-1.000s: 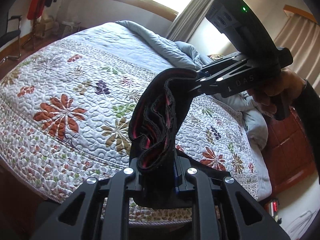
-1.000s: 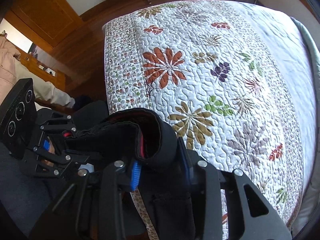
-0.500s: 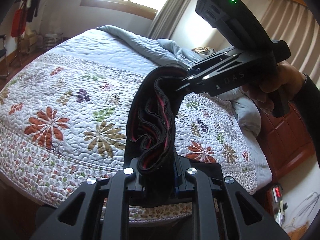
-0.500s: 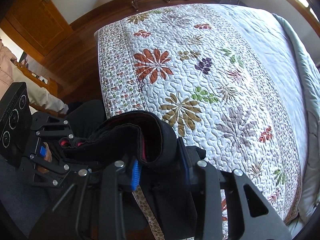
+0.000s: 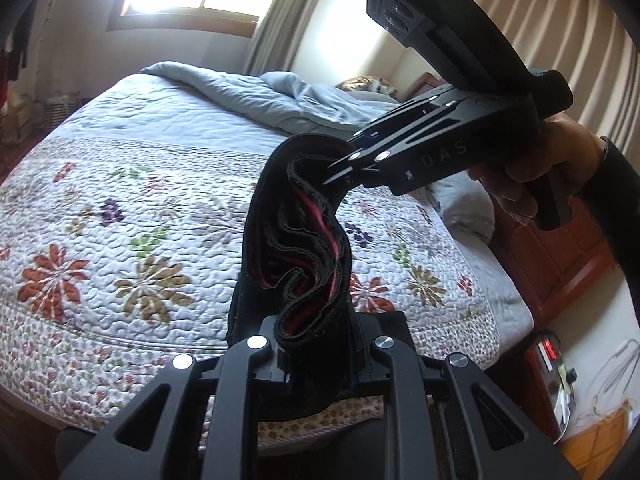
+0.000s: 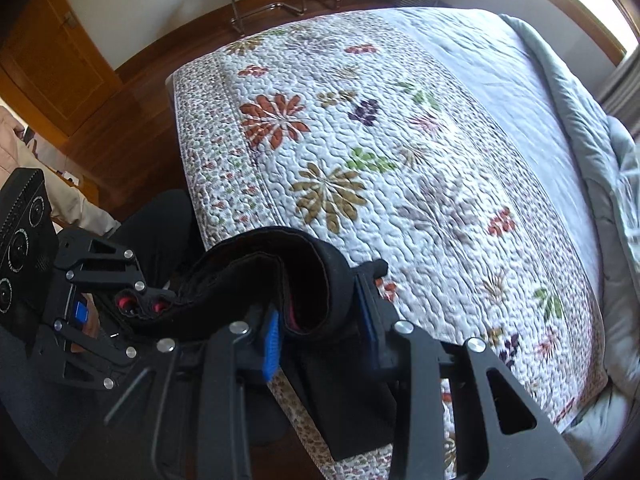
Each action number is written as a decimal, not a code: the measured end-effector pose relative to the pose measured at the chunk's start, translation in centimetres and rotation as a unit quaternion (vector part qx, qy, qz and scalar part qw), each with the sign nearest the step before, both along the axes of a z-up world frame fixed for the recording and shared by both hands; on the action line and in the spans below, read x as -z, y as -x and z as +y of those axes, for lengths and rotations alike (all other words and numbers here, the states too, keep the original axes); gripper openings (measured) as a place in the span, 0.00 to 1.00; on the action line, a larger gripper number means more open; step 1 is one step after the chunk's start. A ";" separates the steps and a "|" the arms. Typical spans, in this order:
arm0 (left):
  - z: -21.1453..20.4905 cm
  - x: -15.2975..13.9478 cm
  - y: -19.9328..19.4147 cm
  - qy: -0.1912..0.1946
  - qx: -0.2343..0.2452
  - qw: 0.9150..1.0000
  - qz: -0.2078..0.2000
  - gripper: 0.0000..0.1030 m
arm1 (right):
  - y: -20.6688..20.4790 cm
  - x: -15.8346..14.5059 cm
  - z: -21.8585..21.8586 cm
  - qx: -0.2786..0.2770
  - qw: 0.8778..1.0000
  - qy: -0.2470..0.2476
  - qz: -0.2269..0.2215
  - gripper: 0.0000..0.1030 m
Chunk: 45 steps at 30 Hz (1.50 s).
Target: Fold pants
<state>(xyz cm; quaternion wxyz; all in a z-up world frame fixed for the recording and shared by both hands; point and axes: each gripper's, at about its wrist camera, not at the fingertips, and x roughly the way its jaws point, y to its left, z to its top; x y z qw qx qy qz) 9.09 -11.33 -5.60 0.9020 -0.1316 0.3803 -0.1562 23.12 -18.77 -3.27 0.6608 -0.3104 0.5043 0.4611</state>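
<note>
Both claws are pinching the same pair of black pants (image 5: 296, 240), which is hanging in the air above the near edge of the bed rather than lying on it. The left claw (image 5: 316, 344) is gripping one end of the bunched waistband, with the fabric rising up and away from between its fingers in loose, wavy folds that are showing a red lining. The right claw (image 5: 340, 168) is clamping the other end of that band higher up and farther over the bed, held in the person's right hand (image 5: 536, 176). In the right wrist view, the band is arching from the right claw (image 6: 324, 332) across to the left claw (image 6: 140, 304), sagging a little between them. Below, the flowered quilt (image 6: 400, 160) is covering the bed, with a grey blanket (image 5: 248, 92) bunched toward the headboard.
</note>
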 end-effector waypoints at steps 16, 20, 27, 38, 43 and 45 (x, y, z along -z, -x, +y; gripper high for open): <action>-8.7 2.4 -1.6 -0.016 0.075 0.997 0.013 0.18 | -0.8 2.8 -9.9 0.068 0.998 -0.009 0.006 0.30; -10.4 3.2 -2.1 -0.022 0.085 0.996 0.019 0.18 | -1.2 4.0 -11.8 0.079 0.997 -0.013 0.012 0.30; -13.2 5.1 -3.0 -0.030 0.101 0.994 0.037 0.18 | -2.0 6.4 -14.7 0.089 0.996 -0.016 0.024 0.30; -17.2 8.3 -4.5 -0.042 0.125 0.989 0.061 0.18 | -3.0 10.2 -18.8 0.108 0.993 -0.028 0.041 0.30; -18.5 9.8 -5.1 -0.045 0.133 0.988 0.071 0.18 | -3.4 11.8 -20.4 0.117 0.991 -0.032 0.047 0.30; -19.0 10.3 -5.3 -0.047 0.134 0.987 0.073 0.18 | -3.5 12.4 -20.9 0.118 0.991 -0.035 0.047 0.30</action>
